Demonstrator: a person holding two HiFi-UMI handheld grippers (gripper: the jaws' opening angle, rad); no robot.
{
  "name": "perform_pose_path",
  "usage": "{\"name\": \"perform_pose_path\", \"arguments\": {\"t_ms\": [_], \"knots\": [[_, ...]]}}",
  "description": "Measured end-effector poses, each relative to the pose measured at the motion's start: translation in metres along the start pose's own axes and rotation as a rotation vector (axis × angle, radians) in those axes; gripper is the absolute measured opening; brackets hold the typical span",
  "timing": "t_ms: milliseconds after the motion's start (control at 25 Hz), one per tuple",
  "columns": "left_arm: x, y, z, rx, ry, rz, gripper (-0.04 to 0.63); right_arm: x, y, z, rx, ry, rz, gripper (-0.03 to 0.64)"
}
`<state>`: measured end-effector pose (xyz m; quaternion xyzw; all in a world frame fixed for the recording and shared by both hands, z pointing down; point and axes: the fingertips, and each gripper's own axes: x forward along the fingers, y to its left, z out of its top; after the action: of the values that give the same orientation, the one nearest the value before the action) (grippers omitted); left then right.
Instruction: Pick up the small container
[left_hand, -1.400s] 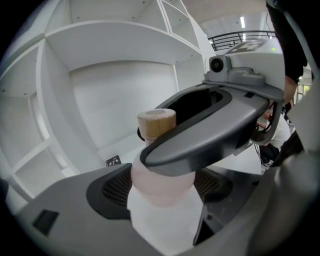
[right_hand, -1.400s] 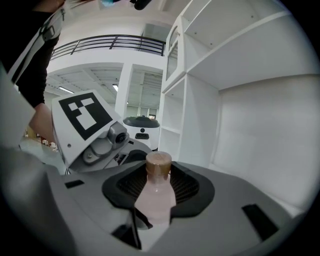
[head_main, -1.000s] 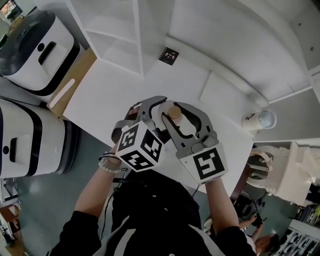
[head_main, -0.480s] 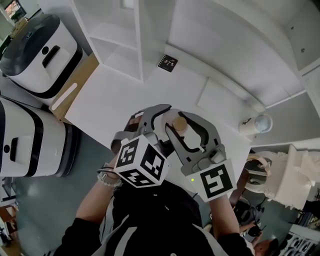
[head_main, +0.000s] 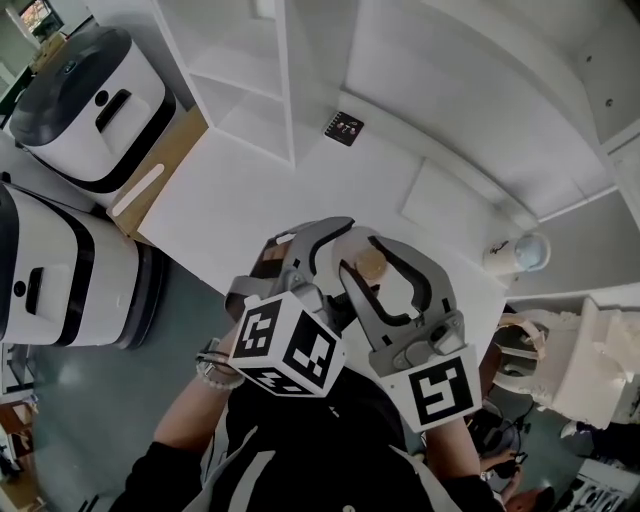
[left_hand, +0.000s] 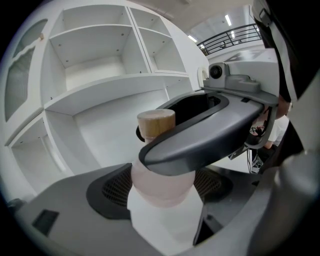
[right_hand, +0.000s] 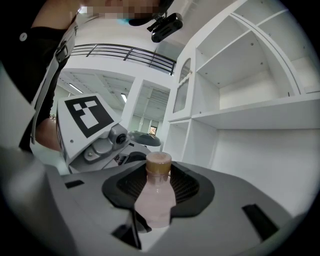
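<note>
Left tool, right tool: meeting above desk edge, both clamped on bottle; pale pink body, tan cap.

The small container has a pale pink, cloudy body and a tan, wood-toned cap. Both grippers' fingers are mid grey with black ribbed pads; their cubes are white with black square markers. The bench and shelves are white. The appliances at far left are white with dark grey lids and black bands.
</note>
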<state>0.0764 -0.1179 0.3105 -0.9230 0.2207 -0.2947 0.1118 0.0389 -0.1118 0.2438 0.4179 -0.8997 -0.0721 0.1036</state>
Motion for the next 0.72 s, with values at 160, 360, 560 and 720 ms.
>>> {"name": "perform_pose_path", "arguments": {"t_ms": [160, 360, 560, 720], "knots": [[-0.0047, -0.0015, 0.0023, 0.000, -0.001, 0.004, 0.376, -0.0027, 0.0023, 0.0029, 0.006, -0.004, 0.015, 0.147], [-0.0096, -0.0026, 0.0021, -0.007, 0.007, 0.015, 0.376, -0.0035, 0.0066, 0.0069, 0.004, -0.014, 0.031, 0.147], [-0.0102, -0.0039, 0.0016, -0.012, 0.007, 0.011, 0.376, -0.0040, 0.0081, 0.0055, 0.001, -0.005, 0.038, 0.147], [-0.0108, -0.0040, 0.0002, -0.016, 0.008, 0.010, 0.376, -0.0027, 0.0094, 0.0059, 0.001, -0.005, 0.039, 0.147]]}}
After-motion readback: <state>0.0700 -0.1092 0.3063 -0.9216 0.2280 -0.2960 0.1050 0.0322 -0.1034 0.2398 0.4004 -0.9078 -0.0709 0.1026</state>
